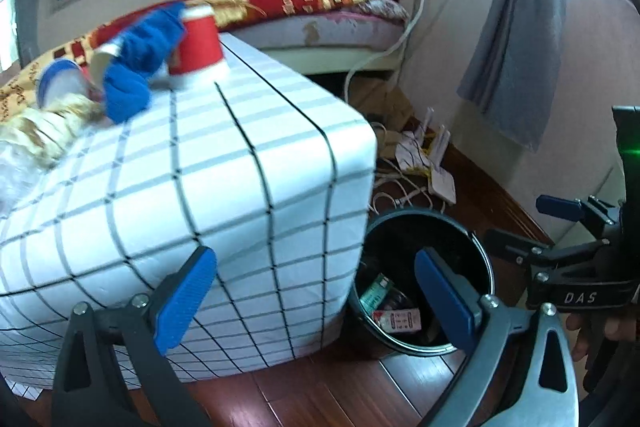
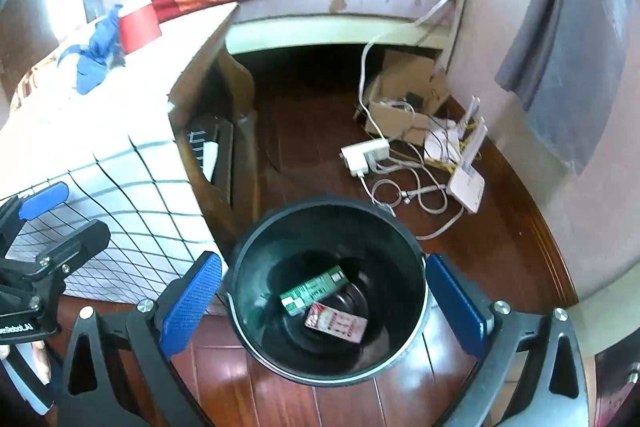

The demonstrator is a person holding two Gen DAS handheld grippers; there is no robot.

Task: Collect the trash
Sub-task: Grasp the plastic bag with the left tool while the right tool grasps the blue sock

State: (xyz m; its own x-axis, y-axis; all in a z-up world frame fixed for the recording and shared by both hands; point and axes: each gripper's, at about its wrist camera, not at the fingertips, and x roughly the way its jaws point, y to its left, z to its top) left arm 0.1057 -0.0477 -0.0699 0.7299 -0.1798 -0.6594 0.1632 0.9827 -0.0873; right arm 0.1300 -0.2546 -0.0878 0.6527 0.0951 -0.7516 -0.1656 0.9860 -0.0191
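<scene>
Two fisheye views look down into a bedroom with a dark wooden floor [image 2: 312,131].

The left wrist view faces a surface draped in a white checked cloth [image 1: 192,163]. On its far end stand a red paper cup [image 1: 198,41], a crumpled blue cloth [image 1: 138,63] and a tipped blue-and-white cup [image 1: 60,83]. The left claw [image 1: 316,299] is spread wide with nothing between its blue pads; its left pad overlaps the cloth's hanging side, its right pad overlaps the black trash bin [image 1: 472,251] on the floor just beside the surface. From here the bin is half hidden, showing only parts of a green box [image 1: 374,293] and a red-and-white packet [image 1: 398,321]. The right claw [image 1: 524,223] appears at the right edge, a hand [image 1: 600,327] below it.

The right wrist view looks straight into the bin [image 2: 256,267], showing its whole round rim. The green box [image 2: 314,289] and the red-and-white packet [image 2: 336,323] lie touching at the bottom. The right claw [image 2: 326,301] is spread wide and empty, its pads framing the bin. This view alone shows the open wooden side of the surface [image 2: 216,131] under the cloth, and more clearly a white power strip [image 2: 366,153], tangled cables [image 2: 404,187], a white router [image 2: 466,183] and a cardboard box [image 2: 404,95] near the wall. The left claw [image 2: 44,211] shows at the left edge.

A bed [image 1: 320,27] with a red patterned blanket lies behind.
</scene>
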